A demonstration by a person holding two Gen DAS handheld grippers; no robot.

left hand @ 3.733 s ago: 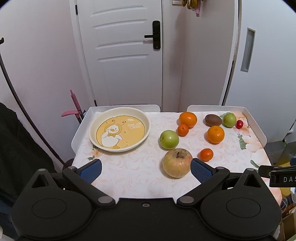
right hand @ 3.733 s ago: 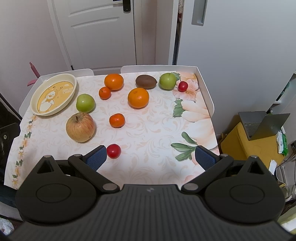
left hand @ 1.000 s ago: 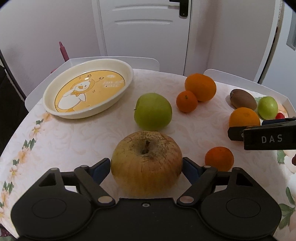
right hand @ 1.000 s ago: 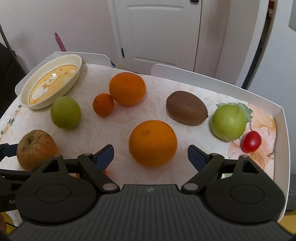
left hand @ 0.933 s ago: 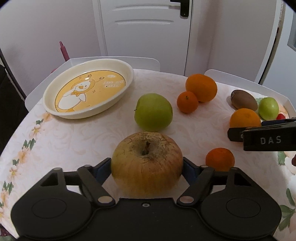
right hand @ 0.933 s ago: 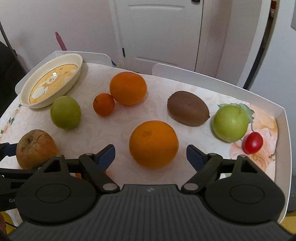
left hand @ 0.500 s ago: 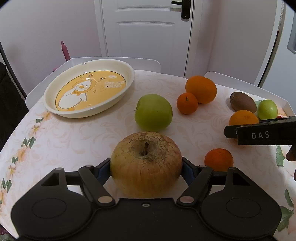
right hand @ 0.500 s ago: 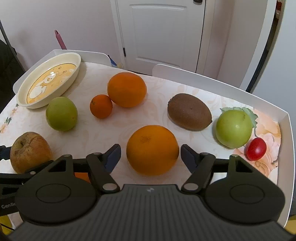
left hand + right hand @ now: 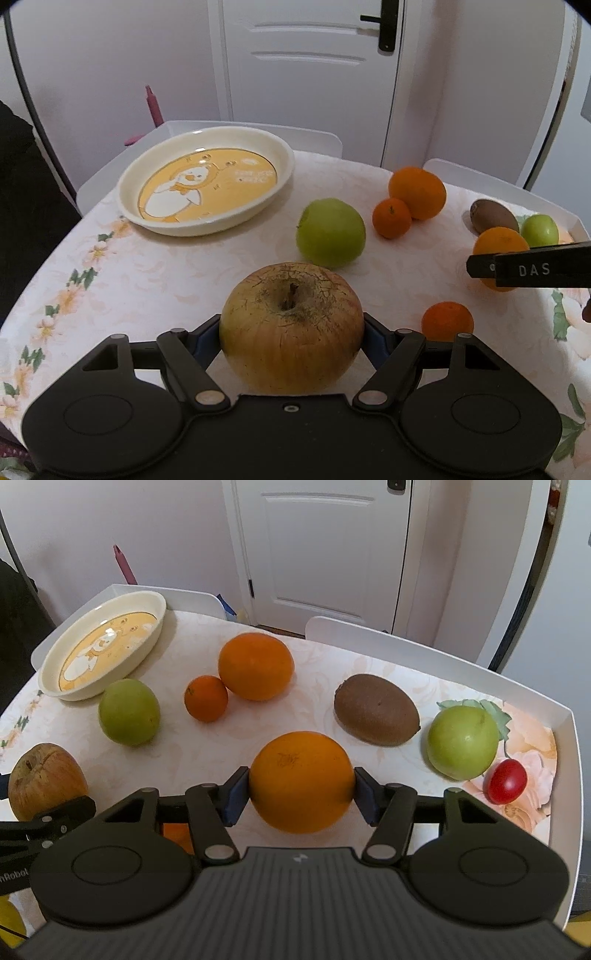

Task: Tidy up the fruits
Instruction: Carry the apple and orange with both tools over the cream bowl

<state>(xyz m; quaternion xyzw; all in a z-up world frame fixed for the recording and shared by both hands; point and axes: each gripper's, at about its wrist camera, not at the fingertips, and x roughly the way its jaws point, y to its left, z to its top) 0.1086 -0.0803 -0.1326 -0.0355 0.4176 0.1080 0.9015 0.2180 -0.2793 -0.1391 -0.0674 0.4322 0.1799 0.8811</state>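
Note:
My left gripper (image 9: 291, 334) is shut on a big yellow-brown apple (image 9: 291, 325) and holds it just above the tablecloth. My right gripper (image 9: 301, 794) is shut on a large orange (image 9: 301, 781), its blue pads pressed to both sides. The cream duck plate (image 9: 258, 147) lies empty at the far left; it also shows in the right wrist view (image 9: 147, 602). The apple shows at the left edge of the right wrist view (image 9: 44, 779).
On the table lie a green apple (image 9: 330, 232), a small mandarin (image 9: 391, 218), a second big orange (image 9: 417, 192), another mandarin (image 9: 447, 320), a kiwi (image 9: 376, 709), a second green apple (image 9: 463, 741) and a cherry tomato (image 9: 506, 781). A white raised rim (image 9: 569, 775) edges the table.
Both grippers closed: the left jaws now press the apple, the right jaws now press the orange. Both views rose slightly, so the fruits appear lifted a little.

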